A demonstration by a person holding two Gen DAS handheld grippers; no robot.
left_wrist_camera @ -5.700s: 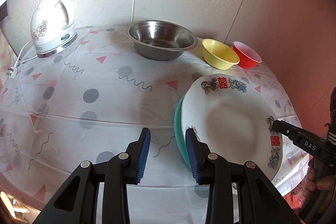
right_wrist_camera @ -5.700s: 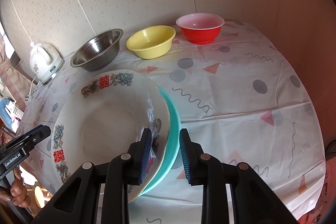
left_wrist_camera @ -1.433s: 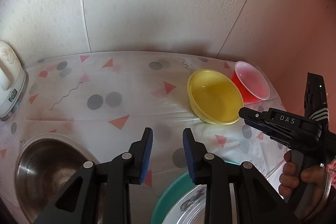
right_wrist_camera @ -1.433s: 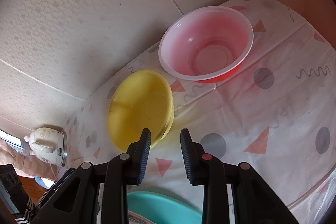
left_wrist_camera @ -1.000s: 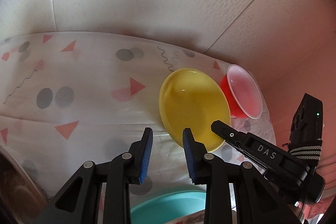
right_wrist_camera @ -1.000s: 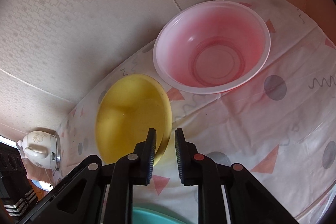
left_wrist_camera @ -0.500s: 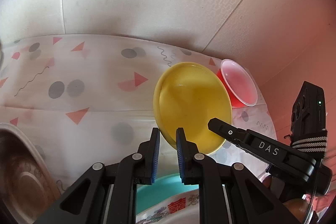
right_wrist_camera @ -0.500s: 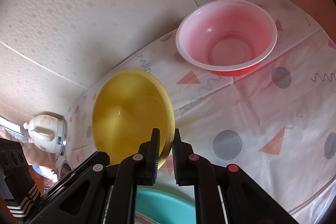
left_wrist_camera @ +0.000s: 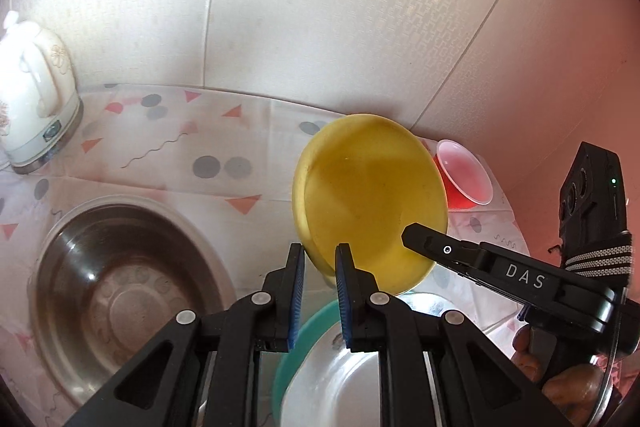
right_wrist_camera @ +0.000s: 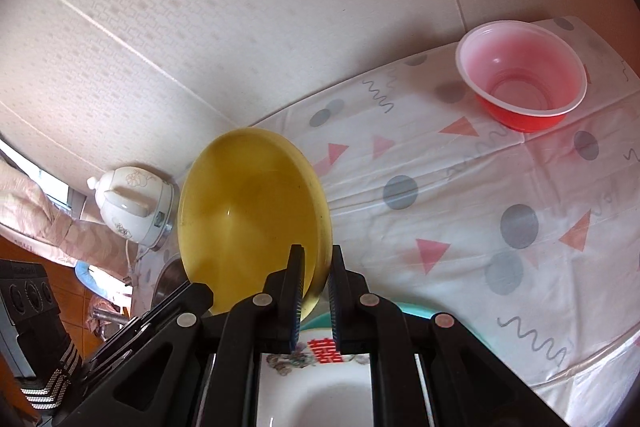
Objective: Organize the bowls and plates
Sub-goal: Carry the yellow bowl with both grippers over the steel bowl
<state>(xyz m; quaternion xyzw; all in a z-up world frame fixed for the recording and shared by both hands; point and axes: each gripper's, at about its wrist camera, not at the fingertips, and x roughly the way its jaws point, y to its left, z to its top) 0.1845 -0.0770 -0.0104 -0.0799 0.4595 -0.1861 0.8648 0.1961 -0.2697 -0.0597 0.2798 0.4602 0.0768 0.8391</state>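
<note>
Left gripper (left_wrist_camera: 319,263): jaws nearly shut, pinching the near rim of the yellow bowl (left_wrist_camera: 370,199), which was held at frame centre, tilted steeply, clear of the table.
Right gripper (right_wrist_camera: 316,263): jaws likewise closed on the opposite rim of the same bowl, lower centre of its view.
Below the bowl: white printed plate (right_wrist_camera: 320,383) stacked on a teal plate (left_wrist_camera: 298,355).
Lower left of the left view: steel basin (left_wrist_camera: 120,291).
Right of frame: red bowl (right_wrist_camera: 522,91), resting on the patterned tablecloth (right_wrist_camera: 460,211).
Upper left: white kettle (left_wrist_camera: 34,95).
Risk, judged: thin rim grips could slip if the grippers drifted apart or twisted, dropping the bowl onto the plates.
</note>
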